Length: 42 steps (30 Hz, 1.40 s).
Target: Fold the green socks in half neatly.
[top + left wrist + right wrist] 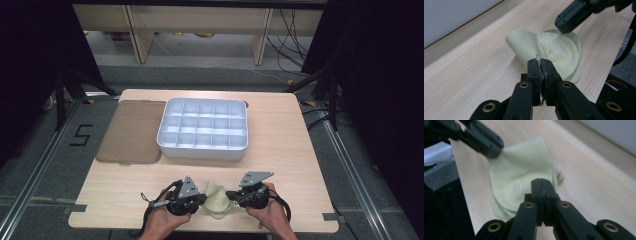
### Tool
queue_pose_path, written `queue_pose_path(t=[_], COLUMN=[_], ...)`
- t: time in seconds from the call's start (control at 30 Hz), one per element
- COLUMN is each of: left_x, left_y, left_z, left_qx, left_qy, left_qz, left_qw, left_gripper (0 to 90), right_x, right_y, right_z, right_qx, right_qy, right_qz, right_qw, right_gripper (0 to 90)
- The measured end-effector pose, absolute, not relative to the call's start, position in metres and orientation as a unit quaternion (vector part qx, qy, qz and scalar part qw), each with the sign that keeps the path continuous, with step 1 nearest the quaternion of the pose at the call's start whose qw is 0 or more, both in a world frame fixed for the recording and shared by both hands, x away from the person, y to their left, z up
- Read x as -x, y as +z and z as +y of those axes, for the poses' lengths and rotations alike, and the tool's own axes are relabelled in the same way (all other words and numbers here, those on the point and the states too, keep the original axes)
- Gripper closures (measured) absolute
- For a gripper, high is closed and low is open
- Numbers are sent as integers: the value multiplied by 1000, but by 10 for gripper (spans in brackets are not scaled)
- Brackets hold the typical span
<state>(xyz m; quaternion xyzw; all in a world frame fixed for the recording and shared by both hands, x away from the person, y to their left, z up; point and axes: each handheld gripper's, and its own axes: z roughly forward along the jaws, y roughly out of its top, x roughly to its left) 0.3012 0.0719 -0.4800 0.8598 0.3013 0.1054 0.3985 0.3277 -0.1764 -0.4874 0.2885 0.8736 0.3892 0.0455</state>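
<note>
So both the left gripper (202, 199) and right gripper (231, 195) are clamped on opposite edges of the pale green cloth (217, 200), probably to fold it.

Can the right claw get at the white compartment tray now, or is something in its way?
Probably not yet: the right claw is shut on the pale green cloth, which the left claw also pinches. The table between it and the white tray lies bare.

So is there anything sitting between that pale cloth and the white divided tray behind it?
Nothing visible. The pale cloth hangs pinched between the left gripper and right gripper near the table's front edge; only bare table lies before the white divided tray.
</note>
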Motion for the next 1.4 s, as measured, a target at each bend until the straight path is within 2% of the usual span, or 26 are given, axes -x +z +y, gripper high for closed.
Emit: queue_pose_path(t=[0.13,0.47,0.73,1.03,1.07,1.17,1.4], left_x=[-298,-290,-287,-289,-290,-290,-289], left_y=[-477,-471,-481,-494,-495,-495,-498], left_z=[68,42,23,11,10,10,8], left_qx=[-859,-866,-883,-891,-892,-891,-887], left_qy=[104,103,104,93,93,95,91], left_qz=[295,257,226,222,220,224,230], left_qw=[405,416,398,386,385,382,390], left_gripper=[863,865,867,866,865,864,861], right_x=[-330,-331,-336,-344,-343,-340,-336], right_y=[-501,-501,-503,-484,-481,-472,-470], right_z=[-168,-169,-173,-199,-200,-198,-176], right_qx=[-283,-299,-297,-326,-328,-319,-289], right_qy=[373,374,383,424,439,440,440], right_qz=[883,878,875,844,836,839,850], right_qw=[34,17,11,31,21,32,18], right_gripper=[900,900,900,900,900,900,900])
